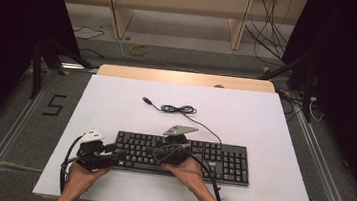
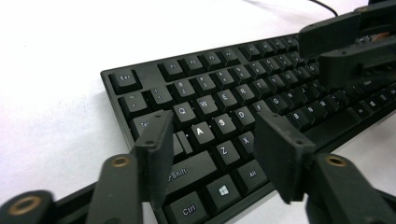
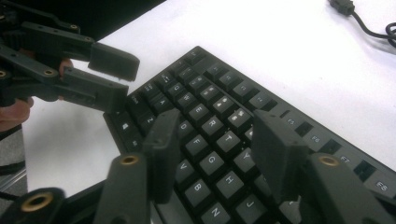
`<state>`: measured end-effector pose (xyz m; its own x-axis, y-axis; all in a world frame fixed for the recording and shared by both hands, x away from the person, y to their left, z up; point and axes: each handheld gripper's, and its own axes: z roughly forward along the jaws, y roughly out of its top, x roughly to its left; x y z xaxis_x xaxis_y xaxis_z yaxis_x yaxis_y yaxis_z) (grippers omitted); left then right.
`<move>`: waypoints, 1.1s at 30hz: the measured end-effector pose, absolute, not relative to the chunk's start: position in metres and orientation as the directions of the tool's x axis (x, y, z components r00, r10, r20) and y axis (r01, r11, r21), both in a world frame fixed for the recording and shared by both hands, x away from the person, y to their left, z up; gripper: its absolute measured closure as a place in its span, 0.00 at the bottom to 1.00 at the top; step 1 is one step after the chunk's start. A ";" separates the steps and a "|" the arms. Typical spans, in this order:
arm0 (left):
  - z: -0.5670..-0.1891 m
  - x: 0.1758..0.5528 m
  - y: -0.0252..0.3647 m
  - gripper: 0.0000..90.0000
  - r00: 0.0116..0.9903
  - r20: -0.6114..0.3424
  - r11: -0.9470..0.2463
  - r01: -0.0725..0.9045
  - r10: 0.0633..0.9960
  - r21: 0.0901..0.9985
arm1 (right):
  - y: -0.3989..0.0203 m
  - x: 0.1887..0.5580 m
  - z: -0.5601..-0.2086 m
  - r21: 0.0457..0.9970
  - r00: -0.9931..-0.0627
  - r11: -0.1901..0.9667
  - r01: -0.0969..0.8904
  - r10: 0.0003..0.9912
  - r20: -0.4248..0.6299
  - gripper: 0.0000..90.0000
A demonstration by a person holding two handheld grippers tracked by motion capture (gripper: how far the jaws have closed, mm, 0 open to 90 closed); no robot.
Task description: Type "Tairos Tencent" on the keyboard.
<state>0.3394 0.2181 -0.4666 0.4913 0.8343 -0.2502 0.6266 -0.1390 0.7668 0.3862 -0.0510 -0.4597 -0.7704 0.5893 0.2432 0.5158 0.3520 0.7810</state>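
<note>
The black keyboard (image 1: pixel 180 156) is lying flat on the white table (image 1: pixel 115 109), toward the near edge, long side running left to right. Its cable (image 1: pixel 180 110) is trailing off behind it in a loose coil, the plug (image 1: pixel 146 99) resting on the table farther back.

The left gripper (image 1: pixel 118 155) is sitting at the keyboard's left end, held low in the person's left hand (image 1: pixel 80 175). In the left gripper view its jaws are standing apart, hovering over the letter keys around A, S and Z, and nothing is caught between them. Whether the fingertips (image 2: pixel 156 140) are touching the key tops is hard to say from this angle; they are looking just clear.

The right gripper (image 1: pixel 174 145) is poised over the middle of the keyboard, the right hand (image 1: pixel 186 172) resting at the near edge. In the right gripper view its jaws are also spread wide, framing the keys around G, H and T, gripping nothing. The left gripper (image 3: pixel 112 77) is showing farther off there, jaws parted over the keyboard's corner.
</note>
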 end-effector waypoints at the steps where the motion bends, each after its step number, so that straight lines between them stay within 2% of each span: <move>1: -0.466 0.340 0.218 0.49 0.487 -0.253 -0.134 0.628 0.836 0.767 | -0.052 0.385 -0.459 0.781 -0.769 0.350 0.517 0.590 0.245 0.55; 8: -0.465 0.342 0.216 0.42 0.495 -0.256 -0.128 0.616 0.830 0.778 | -0.061 0.381 -0.457 0.789 -0.766 0.337 0.514 0.593 0.246 0.48; 14: -0.464 0.345 0.212 0.43 0.504 -0.253 -0.133 0.610 0.826 0.781 | -0.073 0.377 -0.457 0.798 -0.763 0.326 0.507 0.601 0.239 0.45; 17: -0.465 0.347 0.211 0.50 0.499 -0.251 -0.131 0.611 0.830 0.781 | -0.079 0.375 -0.457 0.804 -0.764 0.322 0.499 0.601 0.234 0.44; 27: -0.471 0.355 0.207 0.82 0.500 -0.234 -0.166 0.631 0.833 0.757 | -0.097 0.367 -0.459 0.811 -0.754 0.302 0.501 0.612 0.238 0.40; 33: -0.474 0.359 0.203 0.95 0.508 -0.220 -0.196 0.643 0.833 0.741 | -0.105 0.362 -0.458 0.819 -0.753 0.288 0.497 0.611 0.243 0.38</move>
<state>0.3594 0.2032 -0.4737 0.5079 0.8327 -0.2205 0.6427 -0.1959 0.7407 0.3620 -0.1051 -0.4582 -0.7533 0.6112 0.2426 0.4970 0.2876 0.8187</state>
